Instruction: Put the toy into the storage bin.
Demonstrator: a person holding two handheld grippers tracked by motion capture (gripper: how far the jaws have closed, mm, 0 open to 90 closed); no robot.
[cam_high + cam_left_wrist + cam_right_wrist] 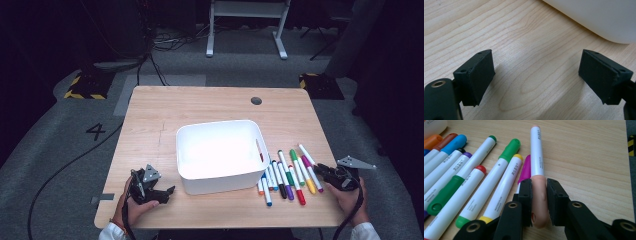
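Observation:
A white marker with a peach cap (537,150) lies on the wooden table (150,115) at the right end of a row of several coloured markers (285,175). My right gripper (539,195) is shut on its peach cap, low over the table (320,170). A white bin (217,125) stands in the middle, left of the markers; a thin red thing (258,149) rests against its right inner wall. My left gripper (162,192) sits near the front left of the bin, its jaws wide open over bare wood (536,72). The bin's corner (599,17) shows beyond them.
Green, yellow, magenta, red, purple, blue and orange capped markers (499,170) lie side by side just left of the held one. A round dark hole (256,100) sits near the table's far edge. Beyond the table are grey floor, cables and a white frame (247,25).

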